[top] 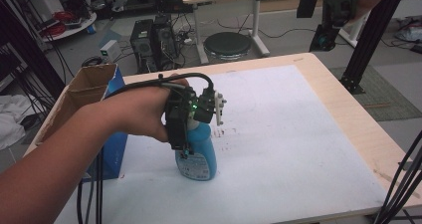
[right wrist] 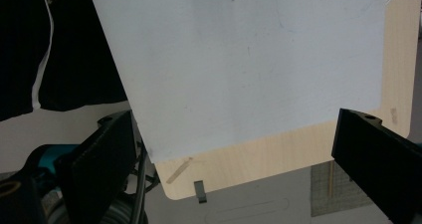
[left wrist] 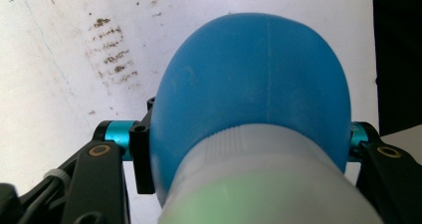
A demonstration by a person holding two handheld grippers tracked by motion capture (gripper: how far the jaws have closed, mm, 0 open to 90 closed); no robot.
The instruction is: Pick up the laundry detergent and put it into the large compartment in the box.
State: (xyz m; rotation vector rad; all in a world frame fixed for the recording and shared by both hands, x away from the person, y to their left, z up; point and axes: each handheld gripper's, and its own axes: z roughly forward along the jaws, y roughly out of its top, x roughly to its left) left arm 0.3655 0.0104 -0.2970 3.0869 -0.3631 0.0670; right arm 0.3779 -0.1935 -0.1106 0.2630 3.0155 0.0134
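the table (top: pixel 298 134) carries a blue spray bottle (top: pixel 197 154), stood upright near the cardboard box (top: pixel 84 92). the left hand-held gripper (top: pixel 186 134) is clamped on its upper shoulder; a slip or tilt is risked on that rounded plastic. the right hand-held gripper (right wrist: pixel 234 149) is held apart, empty.

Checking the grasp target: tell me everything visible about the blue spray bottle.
The blue spray bottle stands upright on the white table cover, near its front left. Its body looks like translucent blue plastic with a printed label low on the front, a rounded shoulder, and a ribbed pale collar below a white spray head. The left gripper comes down from above and is shut on the bottle at the shoulder, one jaw on each side. Small brown stains mark the cover right beside it.
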